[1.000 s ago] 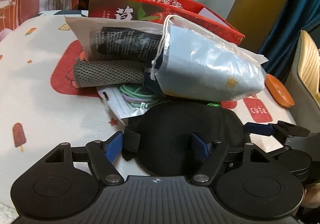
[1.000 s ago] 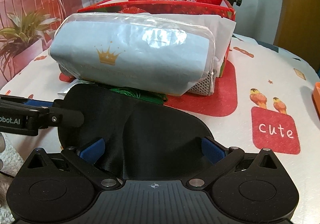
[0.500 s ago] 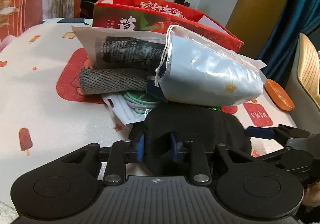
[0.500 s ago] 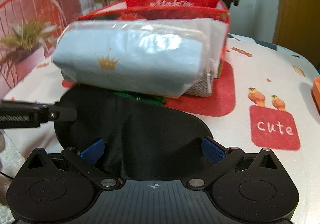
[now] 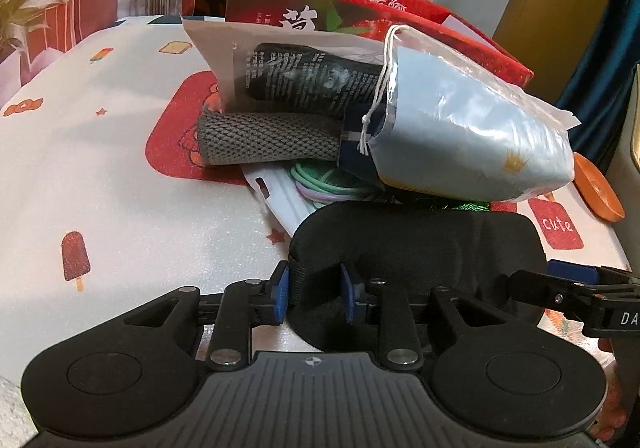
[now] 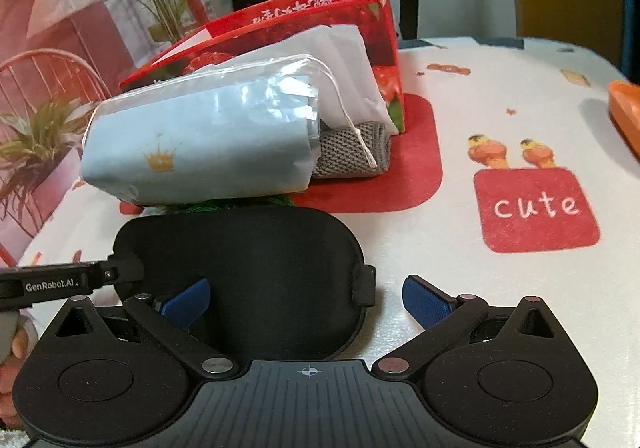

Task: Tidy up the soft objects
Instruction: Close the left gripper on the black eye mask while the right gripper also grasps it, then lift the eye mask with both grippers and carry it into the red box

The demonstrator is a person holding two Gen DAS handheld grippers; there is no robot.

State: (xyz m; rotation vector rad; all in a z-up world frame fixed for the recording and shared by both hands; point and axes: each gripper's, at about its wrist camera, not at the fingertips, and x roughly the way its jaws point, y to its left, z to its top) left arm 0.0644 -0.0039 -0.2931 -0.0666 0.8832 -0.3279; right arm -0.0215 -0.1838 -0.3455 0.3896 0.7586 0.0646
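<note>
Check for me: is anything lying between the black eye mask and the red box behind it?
Yes. A pile sits between the eye mask and the red box: a light blue bag leaning over a grey knit roll, a white packet, coloured bands and something green.

Table (image 6: 500, 95) under a white printed cloth, filling the frame's middle. Directly on it: black eye mask (image 6: 256, 260) at lower centre, red box (image 6: 320, 19) at upper centre, grey knitted roll (image 6: 352, 151) before the box, orange dish (image 6: 626, 107) at right edge.
</note>
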